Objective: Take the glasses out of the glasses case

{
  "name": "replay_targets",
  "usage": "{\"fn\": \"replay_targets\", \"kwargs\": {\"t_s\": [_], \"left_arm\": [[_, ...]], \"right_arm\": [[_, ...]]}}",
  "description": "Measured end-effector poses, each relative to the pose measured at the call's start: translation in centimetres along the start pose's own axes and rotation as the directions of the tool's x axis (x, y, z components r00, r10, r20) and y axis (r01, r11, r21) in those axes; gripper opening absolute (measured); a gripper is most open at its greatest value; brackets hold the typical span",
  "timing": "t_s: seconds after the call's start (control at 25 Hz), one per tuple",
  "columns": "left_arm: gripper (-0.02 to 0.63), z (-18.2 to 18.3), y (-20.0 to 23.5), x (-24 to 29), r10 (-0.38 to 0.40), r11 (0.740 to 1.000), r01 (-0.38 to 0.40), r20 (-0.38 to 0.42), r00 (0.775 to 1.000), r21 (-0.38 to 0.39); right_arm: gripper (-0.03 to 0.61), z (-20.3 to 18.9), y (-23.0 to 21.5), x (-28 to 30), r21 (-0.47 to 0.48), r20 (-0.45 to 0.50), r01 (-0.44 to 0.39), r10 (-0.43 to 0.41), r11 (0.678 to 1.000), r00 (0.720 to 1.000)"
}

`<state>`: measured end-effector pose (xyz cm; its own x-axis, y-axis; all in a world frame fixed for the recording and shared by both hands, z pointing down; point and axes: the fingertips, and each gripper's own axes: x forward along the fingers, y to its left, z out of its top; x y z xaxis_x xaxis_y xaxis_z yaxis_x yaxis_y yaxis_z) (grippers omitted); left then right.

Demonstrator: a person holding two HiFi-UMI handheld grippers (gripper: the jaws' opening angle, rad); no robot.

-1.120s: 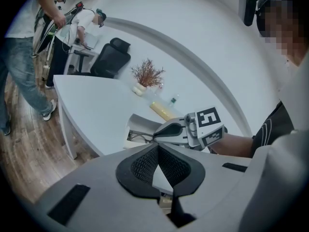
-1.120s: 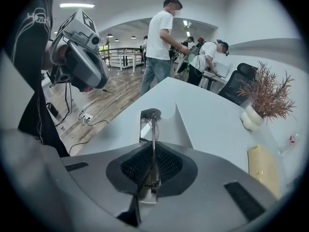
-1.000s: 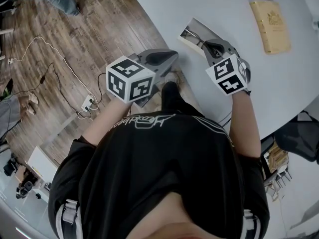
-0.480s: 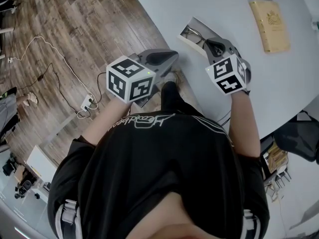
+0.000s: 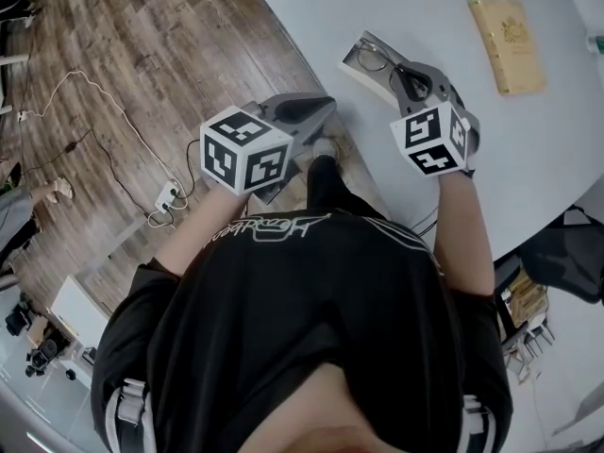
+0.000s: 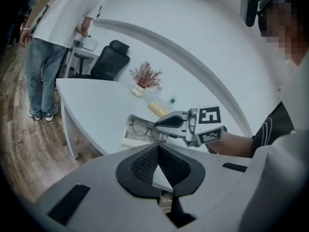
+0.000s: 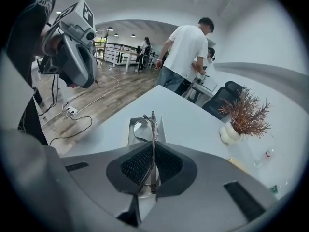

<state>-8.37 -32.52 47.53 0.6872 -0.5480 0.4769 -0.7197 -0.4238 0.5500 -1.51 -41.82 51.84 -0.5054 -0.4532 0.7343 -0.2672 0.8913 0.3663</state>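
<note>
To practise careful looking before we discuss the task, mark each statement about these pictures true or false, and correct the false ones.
1. The right gripper is shut on the glasses. True.
2. The left gripper holds the glasses case. False: it holds nothing and hangs beside the table, over the floor.
3. The glasses case is closed. False: it lies open on the table.
4. A plant with reddish twigs stands on the table. True.
</note>
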Motion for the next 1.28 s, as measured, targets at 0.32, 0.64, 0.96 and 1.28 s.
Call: {"fn": "replay_targets", "kwargs": {"t_s": [0.32, 0.64, 0.96, 1.28], "left_arm": [[0.008, 0.1, -1.1, -2.0, 0.009, 1.0, -0.009, 0.026, 1.0, 0.004], [0.008, 0.5, -4.7, -4.7, -0.034, 0.999, 0.032, 0.077, 0.996, 0.023], [0.008, 0.2, -9.7, -8.1, -0.058, 0.992, 0.044, 0.116, 0.992, 0.121], [0.008, -2.2, -15.5, -12.0, -0.089, 0.978, 0.058, 0.148, 0.985, 0.199]], "right_arm": [[0.021, 2.7, 0.1, -3.6, 0.028, 0.089, 0.067, -0.069, 0.997, 0.994], [0.021, 5.3, 1.5, -10.3, 0.096, 0.192, 0.162, -0.178, 0.982, 0.965], [0.021, 5.6, 5.8, -17.2, 0.217, 0.235, 0.176, -0.226, 0.96, 0.945], [0.021, 5.2, 10.8, -24.4, 0.303, 0.282, 0.184, -0.272, 0.935, 0.92]]}}
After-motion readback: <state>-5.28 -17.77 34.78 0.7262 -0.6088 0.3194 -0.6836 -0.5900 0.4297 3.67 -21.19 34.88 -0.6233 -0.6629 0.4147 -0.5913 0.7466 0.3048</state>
